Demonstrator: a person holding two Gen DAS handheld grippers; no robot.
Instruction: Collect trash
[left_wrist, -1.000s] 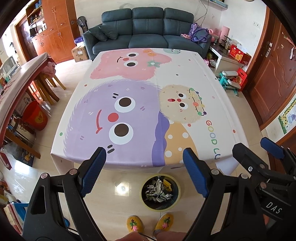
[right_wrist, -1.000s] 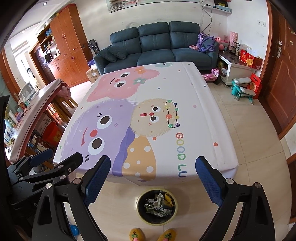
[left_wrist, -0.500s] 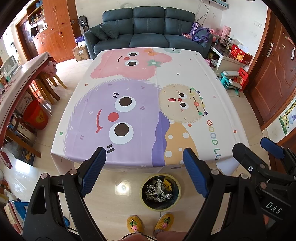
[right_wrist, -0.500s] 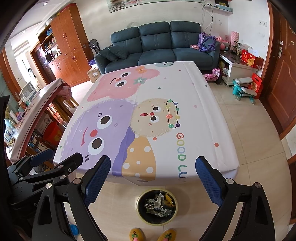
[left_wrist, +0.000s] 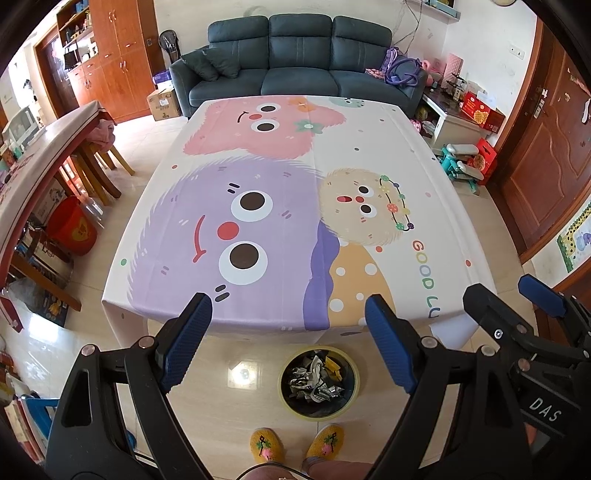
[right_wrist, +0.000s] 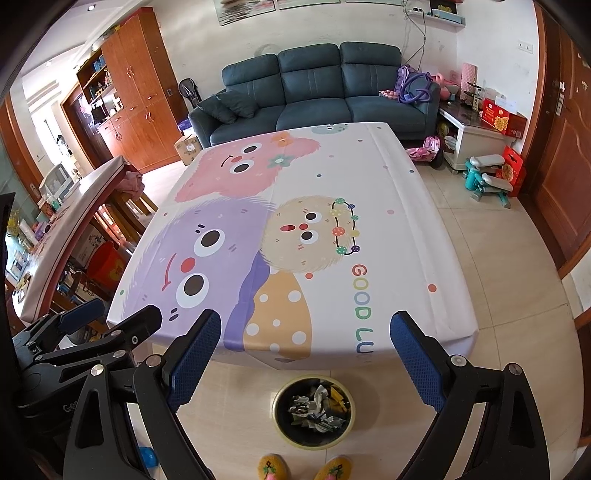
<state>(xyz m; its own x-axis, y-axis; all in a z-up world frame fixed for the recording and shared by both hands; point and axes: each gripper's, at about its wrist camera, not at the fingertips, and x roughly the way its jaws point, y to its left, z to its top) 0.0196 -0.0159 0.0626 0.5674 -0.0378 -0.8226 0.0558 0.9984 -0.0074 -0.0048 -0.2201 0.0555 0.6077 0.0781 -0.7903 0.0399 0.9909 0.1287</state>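
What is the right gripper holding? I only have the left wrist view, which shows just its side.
Observer: Nothing. The right wrist view shows the right gripper open, blue pads wide apart, above the round black yellow-rimmed trash bin on the floor.
Operator: That gripper hides the table's near right corner from me. Any trash there?
Observer: None visible; the cartoon-print tablecloth lies bare right to that corner.

Worktop (left_wrist: 362, 122): frame centre
Sofa (left_wrist: 299, 59): behind worktop, top
Bin (left_wrist: 318, 414): on floor, lower centre, before worktop
Trash (left_wrist: 314, 380): in bin
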